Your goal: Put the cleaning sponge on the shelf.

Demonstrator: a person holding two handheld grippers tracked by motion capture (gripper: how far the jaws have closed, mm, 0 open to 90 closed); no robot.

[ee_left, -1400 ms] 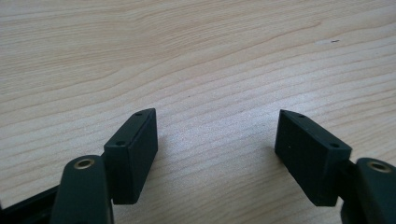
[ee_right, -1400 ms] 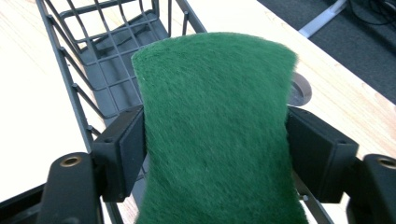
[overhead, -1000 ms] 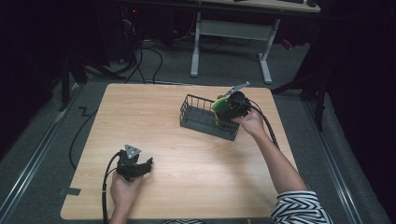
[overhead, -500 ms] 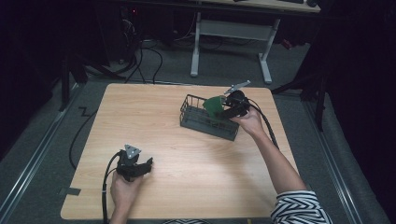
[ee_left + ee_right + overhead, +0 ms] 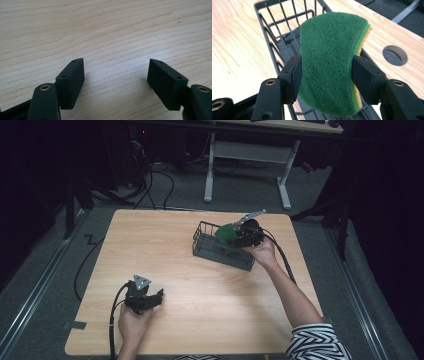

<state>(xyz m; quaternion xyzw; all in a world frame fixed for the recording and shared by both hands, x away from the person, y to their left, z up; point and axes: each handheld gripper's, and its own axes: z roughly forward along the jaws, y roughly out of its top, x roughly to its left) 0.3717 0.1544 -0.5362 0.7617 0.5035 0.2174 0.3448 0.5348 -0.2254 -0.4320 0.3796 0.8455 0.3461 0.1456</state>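
The right gripper [image 5: 325, 75], jaws clamped on a sponge [image 5: 329, 60], hangs over the basket [image 5: 210, 251]; seemingly next: lower, release, while the left gripper [image 5: 116, 82] rests open.

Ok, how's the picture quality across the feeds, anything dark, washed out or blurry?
High view: table lit, surroundings nearly black, detail soft. Left gripper view: sharp wood grain, the open fingers cast soft shadows. Right gripper view: sponge crisp between the fingers, wood at left glares near white, the basket rim slightly soft.
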